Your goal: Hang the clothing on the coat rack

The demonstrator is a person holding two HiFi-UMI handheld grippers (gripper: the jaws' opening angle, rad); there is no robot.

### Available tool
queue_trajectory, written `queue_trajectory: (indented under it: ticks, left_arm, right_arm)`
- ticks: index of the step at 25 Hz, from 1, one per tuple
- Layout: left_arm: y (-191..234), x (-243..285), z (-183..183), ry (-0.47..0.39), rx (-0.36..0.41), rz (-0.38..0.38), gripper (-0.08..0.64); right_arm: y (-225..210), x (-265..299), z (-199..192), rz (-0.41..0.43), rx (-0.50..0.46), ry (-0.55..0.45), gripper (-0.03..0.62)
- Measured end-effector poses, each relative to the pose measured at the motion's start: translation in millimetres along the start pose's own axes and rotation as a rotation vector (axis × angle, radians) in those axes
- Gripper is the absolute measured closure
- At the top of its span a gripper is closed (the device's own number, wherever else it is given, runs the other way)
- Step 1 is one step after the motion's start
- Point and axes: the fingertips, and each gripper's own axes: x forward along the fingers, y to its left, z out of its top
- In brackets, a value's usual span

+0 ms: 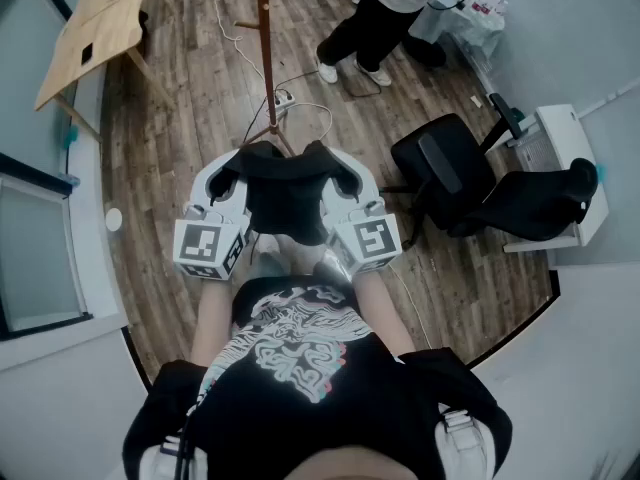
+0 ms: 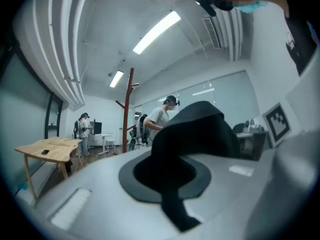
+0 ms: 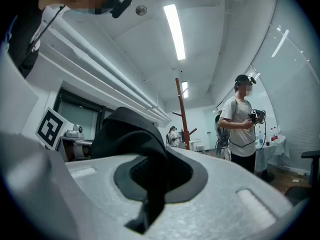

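Observation:
A black garment is bunched between my two grippers, held at chest height right in front of me. My left gripper is shut on its left part and my right gripper on its right part. In the left gripper view the black garment bulges up out of the left gripper; in the right gripper view the black garment rises out of the right gripper. The red-brown coat rack stands on the wood floor straight ahead, also seen as the coat rack and the coat rack.
A black office chair stands to the right, with a white desk beyond it. A wooden table is at the far left. Another person stands beyond the rack. Cables and a power strip lie by the rack's base.

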Motion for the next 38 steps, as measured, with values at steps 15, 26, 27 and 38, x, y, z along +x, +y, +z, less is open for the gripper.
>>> queue_trajectory:
  ticks: [15, 26, 27, 38]
  left_arm:
    - [-8.2, -1.6, 7.3, 0.021, -0.002, 0.045, 0.558]
    - [-28.0, -0.2, 10.5, 0.033, -0.009, 0.026, 0.558]
    - [-31.0, -0.2, 11.9, 0.034, 0.005, 0.025, 0.558]
    - [-38.9, 2.2, 5.8, 0.044, 0.013, 0.045, 0.558]
  right_arm:
    - [-11.5, -15.8, -0.5, -0.024, 0.022, 0.011, 0.578]
    - [-17.3, -32.4, 4.9, -0.021, 0.030, 0.001, 0.578]
    - [-18.0, -34.3, 6.0, -0.026, 0.028, -0.001, 0.578]
    - [-32.3, -43.1, 0.6, -0.049, 0.033, 0.007, 0.578]
